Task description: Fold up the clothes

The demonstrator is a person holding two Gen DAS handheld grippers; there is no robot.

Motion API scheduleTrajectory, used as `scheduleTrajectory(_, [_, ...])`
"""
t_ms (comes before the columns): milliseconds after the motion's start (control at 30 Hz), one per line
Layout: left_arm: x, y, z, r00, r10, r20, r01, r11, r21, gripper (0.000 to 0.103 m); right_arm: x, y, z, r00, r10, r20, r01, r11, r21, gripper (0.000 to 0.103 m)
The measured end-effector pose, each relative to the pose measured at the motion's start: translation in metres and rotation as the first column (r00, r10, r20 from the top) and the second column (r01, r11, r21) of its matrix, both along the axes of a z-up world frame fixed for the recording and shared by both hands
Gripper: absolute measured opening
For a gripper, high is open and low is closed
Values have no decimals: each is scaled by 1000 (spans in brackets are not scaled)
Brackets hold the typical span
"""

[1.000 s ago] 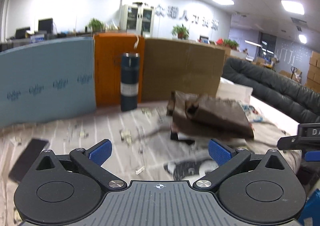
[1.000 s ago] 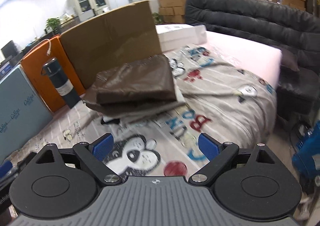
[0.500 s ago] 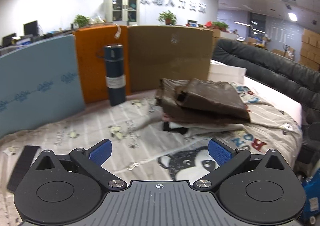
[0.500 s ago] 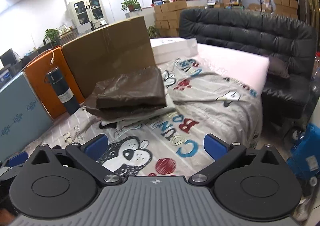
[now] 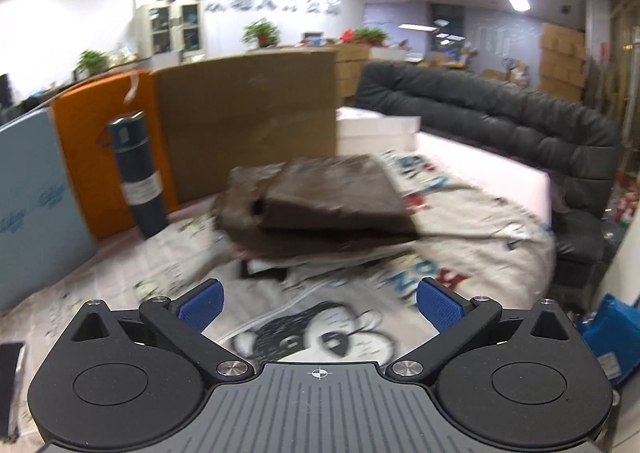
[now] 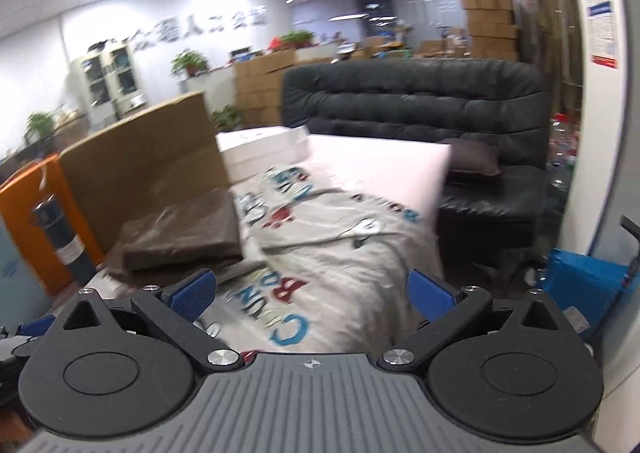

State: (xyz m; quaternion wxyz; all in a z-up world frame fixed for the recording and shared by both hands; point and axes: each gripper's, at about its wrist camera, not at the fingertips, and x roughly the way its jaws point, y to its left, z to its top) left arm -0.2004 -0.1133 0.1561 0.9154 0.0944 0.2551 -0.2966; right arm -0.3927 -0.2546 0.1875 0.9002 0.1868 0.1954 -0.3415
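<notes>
A folded dark brown garment (image 5: pixel 320 205) lies on top of a small stack of clothes on the table, which is covered by a cartoon-print sheet (image 5: pixel 312 333). It also shows in the right wrist view (image 6: pixel 180 237) at the left. My left gripper (image 5: pixel 320 303) is open and empty, held back from the stack above the sheet. My right gripper (image 6: pixel 314 291) is open and empty, to the right of the stack, above the sheet's lettering.
A dark blue flask (image 5: pixel 138 173) stands left of the stack before orange (image 5: pixel 100 149), blue and cardboard (image 5: pixel 248 113) panels. White boxes (image 6: pixel 264 149) and a pink pad (image 6: pixel 380 169) lie behind. A black sofa (image 6: pixel 440 125) and a blue bag (image 6: pixel 588 285) are at the right.
Both grippers have swung to the right and both views are motion-blurred. The stack has shifted left in the right wrist view. Both grippers stay open and empty.
</notes>
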Motion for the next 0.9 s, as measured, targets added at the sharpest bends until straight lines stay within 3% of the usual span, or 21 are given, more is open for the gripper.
scheduleTrajectory(133, [-10,-7,9,998,-51,32,52,999,-3,103,-7,-5,4,999,-37,33,37,999,5,103])
scheduleTrajectory(500, [30,-15,-13,998,64,-17,-62,991,120,103,49,-21,-18,995,98,14,-99,993,63,103])
scheduleTrajectory(733, [50,-45,-27,991,125,-40,-115,977,181,103,91,-61,-41,983,184,-7,-182,975,126,103])
scheduleTrajectory(900, [63,-56,-33,981,188,-51,-179,973,148,103,123,-95,-68,974,224,-33,-213,956,202,103])
